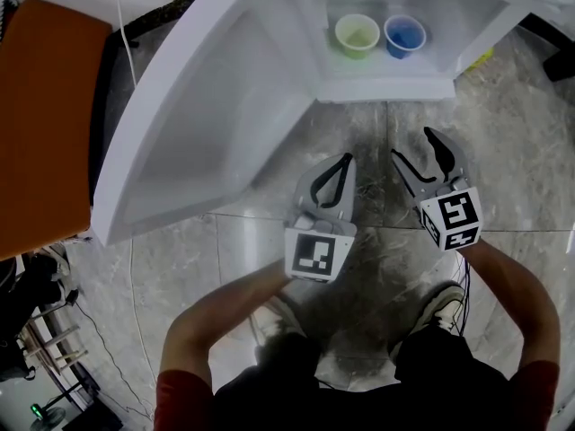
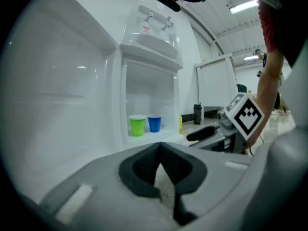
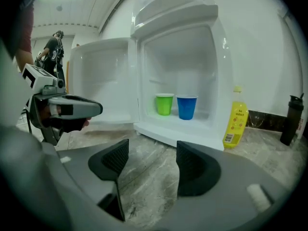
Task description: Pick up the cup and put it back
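A green cup (image 1: 358,35) and a blue cup (image 1: 405,35) stand upright side by side inside a small open white fridge (image 1: 386,88), green on the left. Both grippers hover over the marble floor in front of it, apart from the cups. My left gripper (image 1: 344,162) is shut with nothing between its jaws. My right gripper (image 1: 413,145) stands open and empty. The left gripper view shows the green cup (image 2: 137,125) and blue cup (image 2: 154,123) ahead beyond the left gripper (image 2: 160,147). In the right gripper view, the green cup (image 3: 164,104) and blue cup (image 3: 186,107) stand beyond my right gripper (image 3: 153,160).
The fridge door (image 1: 198,115) is swung wide open to the left. A yellow bottle (image 3: 233,124) and a black bottle (image 3: 292,119) stand right of the fridge. An orange surface (image 1: 45,106) lies far left, with cables on the floor. My shoes (image 1: 440,308) stand just behind the grippers.
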A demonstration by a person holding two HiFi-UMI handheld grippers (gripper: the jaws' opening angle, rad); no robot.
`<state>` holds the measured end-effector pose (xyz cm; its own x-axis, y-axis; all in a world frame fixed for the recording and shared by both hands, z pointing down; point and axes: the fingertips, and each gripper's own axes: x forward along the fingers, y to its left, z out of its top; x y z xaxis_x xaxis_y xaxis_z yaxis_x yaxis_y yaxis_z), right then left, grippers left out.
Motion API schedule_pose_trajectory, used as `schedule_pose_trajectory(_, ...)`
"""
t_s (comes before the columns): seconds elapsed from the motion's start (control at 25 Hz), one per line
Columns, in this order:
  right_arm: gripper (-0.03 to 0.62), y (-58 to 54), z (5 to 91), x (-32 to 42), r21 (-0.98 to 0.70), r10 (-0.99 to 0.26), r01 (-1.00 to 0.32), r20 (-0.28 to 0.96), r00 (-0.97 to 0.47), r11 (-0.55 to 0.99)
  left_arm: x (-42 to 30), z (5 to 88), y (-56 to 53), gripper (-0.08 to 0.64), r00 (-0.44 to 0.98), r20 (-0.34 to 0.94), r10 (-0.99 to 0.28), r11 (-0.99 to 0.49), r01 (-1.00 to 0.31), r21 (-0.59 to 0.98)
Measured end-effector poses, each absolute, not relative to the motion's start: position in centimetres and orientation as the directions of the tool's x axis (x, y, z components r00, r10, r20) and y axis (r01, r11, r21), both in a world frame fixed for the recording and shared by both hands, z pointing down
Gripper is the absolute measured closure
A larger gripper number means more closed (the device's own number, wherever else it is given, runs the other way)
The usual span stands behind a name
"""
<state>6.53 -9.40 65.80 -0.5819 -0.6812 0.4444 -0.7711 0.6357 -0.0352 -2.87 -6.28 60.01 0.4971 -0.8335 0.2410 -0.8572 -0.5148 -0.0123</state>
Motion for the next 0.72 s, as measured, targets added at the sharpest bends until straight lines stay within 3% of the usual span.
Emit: schedule_pose_trajectory(0.72, 0.289, -7.7, 67.1, 5.6, -0.058, -0.634, -0.74, 0.473, -0.612, 0.671, -2.8, 60.8, -5.5, 0.56, 0.504, 0.262, -0.823, -0.527, -0.85, -0.019)
